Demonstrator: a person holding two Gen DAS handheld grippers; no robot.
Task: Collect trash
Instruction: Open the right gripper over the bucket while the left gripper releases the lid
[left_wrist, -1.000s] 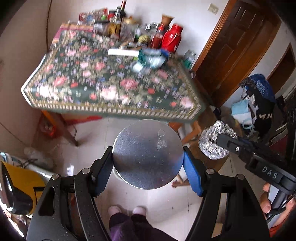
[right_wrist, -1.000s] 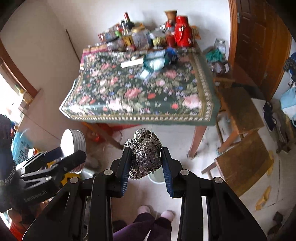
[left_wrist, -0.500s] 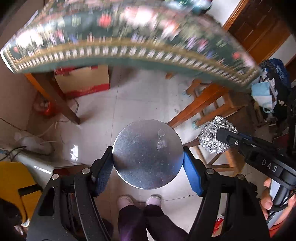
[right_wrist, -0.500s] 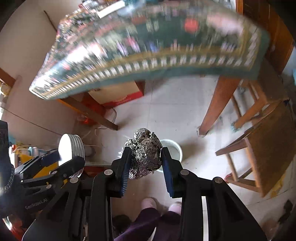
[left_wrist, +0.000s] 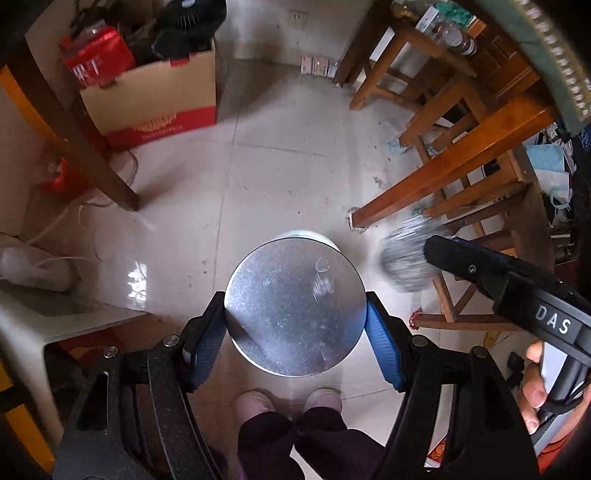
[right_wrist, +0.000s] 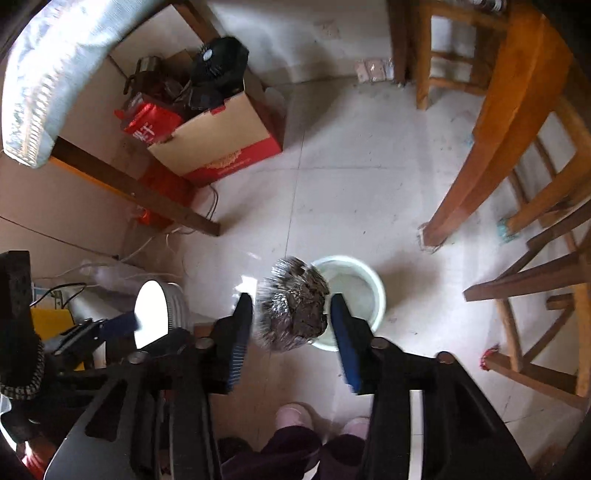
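A round silver metal tin (left_wrist: 293, 310) sits between the blue pads of my left gripper (left_wrist: 295, 325), which is shut on it. The right wrist view shows the same tin (right_wrist: 151, 314) at the lower left. A crumpled foil ball (right_wrist: 291, 306), blurred by motion, is between the jaws of my right gripper (right_wrist: 291, 332). Those jaws are opening, and a thin gap shows on each side of the ball. The foil ball (left_wrist: 402, 258) also shows as a blur at the right gripper's tip in the left wrist view. A white bucket (right_wrist: 373, 280) stands on the floor just beyond the ball. Its rim (left_wrist: 303, 233) peeks out above the tin.
A cardboard box (right_wrist: 221, 144) with a red band stands under the table at the back left. Wooden table legs (right_wrist: 476, 173) and stools (right_wrist: 535, 280) crowd the right side. The person's pink slippers (right_wrist: 295, 413) are close below. White cables (left_wrist: 55, 225) lie at the left.
Both grippers have sunk from above the tabletop to near the floor. The right jaws have spread and let go of the foil ball. The left still grips the tin.
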